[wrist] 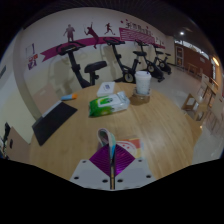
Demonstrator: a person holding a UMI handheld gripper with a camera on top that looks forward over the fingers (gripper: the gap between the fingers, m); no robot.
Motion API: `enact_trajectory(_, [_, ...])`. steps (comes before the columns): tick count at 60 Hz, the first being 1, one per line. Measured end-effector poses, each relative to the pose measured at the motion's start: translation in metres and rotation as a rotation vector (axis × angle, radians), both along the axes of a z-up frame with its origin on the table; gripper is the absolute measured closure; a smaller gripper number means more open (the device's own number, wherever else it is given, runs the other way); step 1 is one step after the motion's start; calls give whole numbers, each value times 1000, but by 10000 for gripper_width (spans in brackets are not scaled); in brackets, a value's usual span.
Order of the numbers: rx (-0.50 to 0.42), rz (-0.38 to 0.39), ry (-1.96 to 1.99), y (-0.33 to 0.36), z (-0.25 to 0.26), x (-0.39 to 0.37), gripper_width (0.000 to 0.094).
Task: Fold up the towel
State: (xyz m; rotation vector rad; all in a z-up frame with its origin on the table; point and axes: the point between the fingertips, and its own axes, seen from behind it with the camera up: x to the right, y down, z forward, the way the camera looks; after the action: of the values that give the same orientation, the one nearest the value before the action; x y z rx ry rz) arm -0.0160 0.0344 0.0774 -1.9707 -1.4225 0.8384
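We see the gripper (112,165) at the near edge of a wooden table (150,125), its pads (104,158) clenched on a fold of towel (115,147), lifted, we judge, so an edge can be drawn over. The towel is soft, pale cloth with a green pattern, bunched between and just ahead of the fingers. Beyond lie a green-and-white pack (109,101), a flat black mat (52,122) and a small box (140,97), well apart
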Motion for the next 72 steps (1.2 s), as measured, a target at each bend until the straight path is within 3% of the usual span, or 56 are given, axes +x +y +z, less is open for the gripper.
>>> enact_trajectory(16, [61, -12, -84, 49, -70, 6, 906])
enact_trajectory(20, [78, 5, -83, 49, -71, 5, 852])
enact_trajectory(21, [75, 17, -83, 51, -68, 9, 805])
enact_trajectory(27, [74, 26, -71, 46, -51, 13, 52])
enact_trajectory(30, [102, 14, -68, 47, -35, 24, 129])
enact_trajectory(33, [142, 8, -59, 47, -14, 36, 68])
enact_trajectory(40, [229, 32, -43, 38, 39, 79, 80])
enact_trajectory(55, [178, 23, -62, -4, 87, 165, 74])
enact_trajectory(72, [205, 20, -47, -12, 91, 178, 85])
